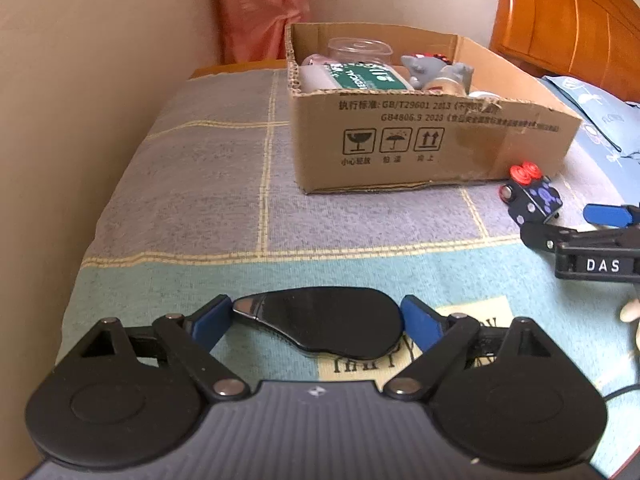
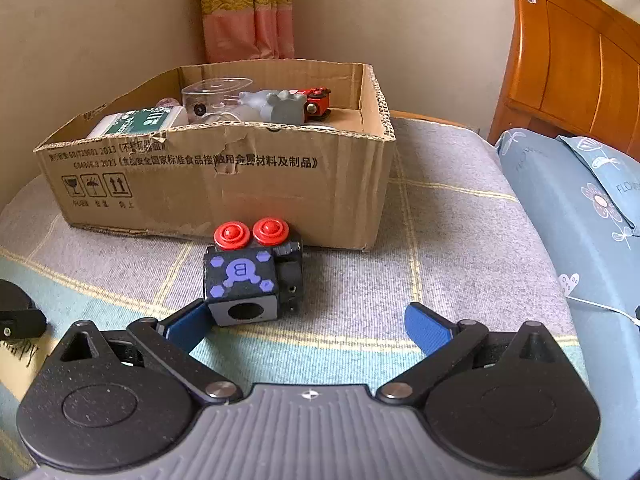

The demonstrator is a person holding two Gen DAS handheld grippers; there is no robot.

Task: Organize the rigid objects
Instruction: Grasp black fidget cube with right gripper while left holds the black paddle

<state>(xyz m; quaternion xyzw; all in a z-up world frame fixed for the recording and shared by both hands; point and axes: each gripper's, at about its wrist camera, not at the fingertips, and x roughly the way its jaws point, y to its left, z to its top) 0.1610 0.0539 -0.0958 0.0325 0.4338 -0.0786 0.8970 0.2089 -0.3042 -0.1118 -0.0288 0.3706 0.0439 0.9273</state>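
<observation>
Well in front of the cardboard box (image 1: 420, 136), the left tool (image 1: 318, 322) lay spread around a glossy black object (image 1: 328, 320), while the right tool (image 2: 308, 328) gaped, its left finger touching the black toy block (image 2: 248, 280) just before the box.

A bedroom in a home.

A bed (image 2: 460, 208) covered with a checked grey, teal and yellow blanket fills the near ground, with a carved orange wooden headboard (image 2: 572, 64) at the far right and blue flower-print pillows (image 2: 580, 216) lying below it. A pink and gold curtain (image 2: 244, 12) hangs against plain cream walls (image 2: 420, 20) at the far side. A worn cardboard box (image 2: 224, 184) holding toys and household odds and ends sits on the blanket.
</observation>
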